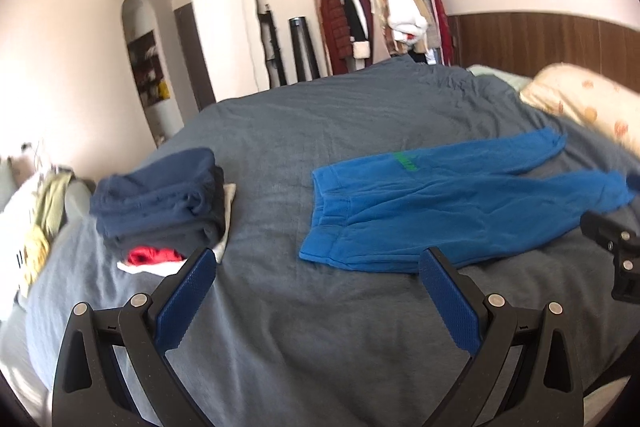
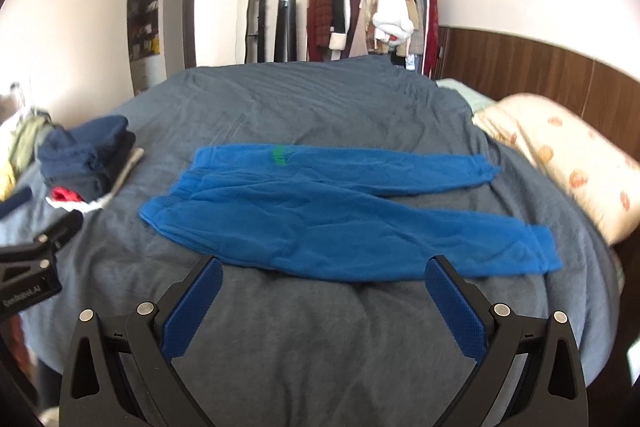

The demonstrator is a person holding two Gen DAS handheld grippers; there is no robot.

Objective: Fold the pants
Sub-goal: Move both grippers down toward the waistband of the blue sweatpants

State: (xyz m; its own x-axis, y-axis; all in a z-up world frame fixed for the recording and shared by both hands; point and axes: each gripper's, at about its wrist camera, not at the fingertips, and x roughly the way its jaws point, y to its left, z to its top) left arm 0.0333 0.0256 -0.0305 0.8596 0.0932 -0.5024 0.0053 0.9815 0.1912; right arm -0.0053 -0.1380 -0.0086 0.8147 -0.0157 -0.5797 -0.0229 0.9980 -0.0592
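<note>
Bright blue pants (image 2: pixel 320 215) with a small green logo lie flat on the grey bedspread, waistband to the left, both legs stretched to the right and slightly apart. They also show in the left wrist view (image 1: pixel 440 211). My left gripper (image 1: pixel 318 263) is open and empty, hovering just short of the waistband's near corner. My right gripper (image 2: pixel 324 271) is open and empty, hovering at the near edge of the closer leg. The right gripper's body shows at the right edge of the left wrist view (image 1: pixel 616 255).
A stack of folded dark blue clothes (image 1: pixel 160 203) sits on the bed to the left, with red and white items under it. A patterned pillow (image 2: pixel 568 155) lies at the right by the wooden headboard. A clothes rack (image 2: pixel 372 11) stands behind the bed.
</note>
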